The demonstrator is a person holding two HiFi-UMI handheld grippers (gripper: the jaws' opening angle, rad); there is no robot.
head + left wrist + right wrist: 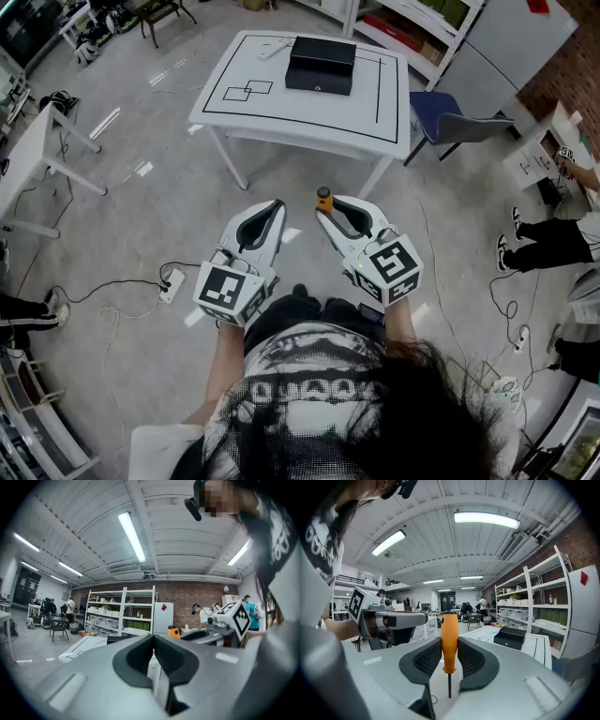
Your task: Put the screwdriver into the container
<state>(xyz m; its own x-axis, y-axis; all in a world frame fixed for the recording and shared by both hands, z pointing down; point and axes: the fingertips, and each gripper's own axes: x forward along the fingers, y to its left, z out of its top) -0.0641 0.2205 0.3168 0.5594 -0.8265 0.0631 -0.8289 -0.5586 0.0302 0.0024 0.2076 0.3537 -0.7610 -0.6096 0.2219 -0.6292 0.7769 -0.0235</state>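
Right tongs (450,645) clenched on screwdriver (449,637), orange handle up, well short of the black container (322,64) on the table (309,117). Left tongs (153,641) closed, empty. Risk: the handle pivots or slips in the pinch during carry and misses the container.

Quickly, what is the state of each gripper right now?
Left gripper: closed, nothing between its jaws.
Right gripper: closed on the screwdriver, gripping its orange handle.
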